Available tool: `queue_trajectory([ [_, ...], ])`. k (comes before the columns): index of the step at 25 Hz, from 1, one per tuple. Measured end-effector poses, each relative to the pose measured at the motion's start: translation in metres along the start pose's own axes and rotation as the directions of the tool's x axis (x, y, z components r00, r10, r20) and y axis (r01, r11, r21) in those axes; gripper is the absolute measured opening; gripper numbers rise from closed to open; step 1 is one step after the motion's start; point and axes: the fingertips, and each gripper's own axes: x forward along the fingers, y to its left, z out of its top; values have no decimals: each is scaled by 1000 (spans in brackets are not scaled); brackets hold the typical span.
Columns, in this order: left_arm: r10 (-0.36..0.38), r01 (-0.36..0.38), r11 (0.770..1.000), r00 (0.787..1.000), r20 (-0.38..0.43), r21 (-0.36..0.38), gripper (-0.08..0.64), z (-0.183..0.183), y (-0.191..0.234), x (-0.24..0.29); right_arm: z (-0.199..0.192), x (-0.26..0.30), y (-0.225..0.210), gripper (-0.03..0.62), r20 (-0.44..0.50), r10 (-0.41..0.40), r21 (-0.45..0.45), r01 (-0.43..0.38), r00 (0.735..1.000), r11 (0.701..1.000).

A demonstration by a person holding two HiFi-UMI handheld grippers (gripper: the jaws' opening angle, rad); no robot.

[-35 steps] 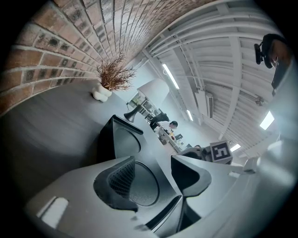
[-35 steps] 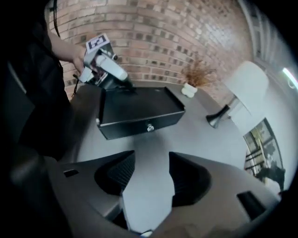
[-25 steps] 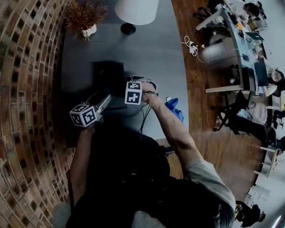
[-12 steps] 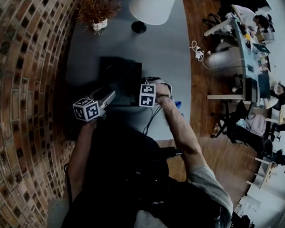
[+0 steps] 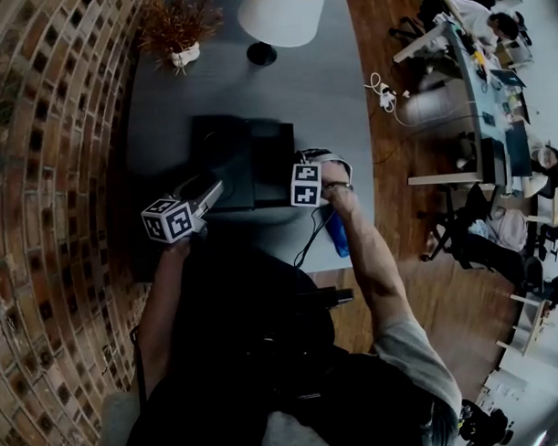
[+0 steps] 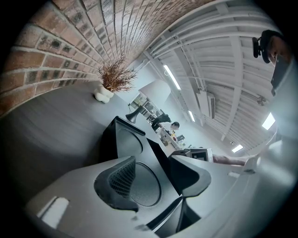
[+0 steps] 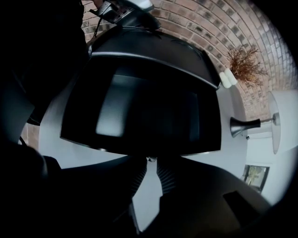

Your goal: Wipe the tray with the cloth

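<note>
Left gripper point(image 6: 156, 169): ribbed finger point(image 6: 122, 179) lies on the inner face of the black tray point(image 5: 244, 146), the other finger sits outside the rim. Jaws are clamped on the tray wall at its near-left corner. The gripper points roughly level, toward the far side.

Right gripper point(image 7: 150, 161): fingertips pressed together, nothing between them, only bare table showing through the slit lower down. It points steeply down at the tray's right edge. Tips are just at that edge; can't tell if they touch it.

The tray sits mid-table on the grey table point(image 5: 330, 106), with round recesses visible in its floor in the left gripper view. The two grippers flank it, left one at the near-left corner, right one at the right side.

Blue cloth point(image 5: 340, 235) lies on the table at the near right edge, just nearer than the right hand, partly hidden by the forearm. It is apart from the tray and not in either gripper.

Far end of the table: white lamp point(image 5: 281, 12) on a dark base, and a dried plant point(image 5: 176, 34) in a white pot to its left. Brick wall point(image 5: 40, 180) runs along the table's left side.
</note>
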Motion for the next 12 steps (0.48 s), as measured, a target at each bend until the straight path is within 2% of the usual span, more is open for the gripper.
queue_trajectory([
  [9, -8, 8, 1000, 999, -35, 18, 239, -2, 2, 0, 4, 6, 6, 69, 29, 24, 61, -26, 999, 998],
  [12, -11, 12, 1000, 999, -46, 26, 239, -1, 2, 3, 2, 8, 5, 71, 31, -12, 81, 9, 999, 997],
])
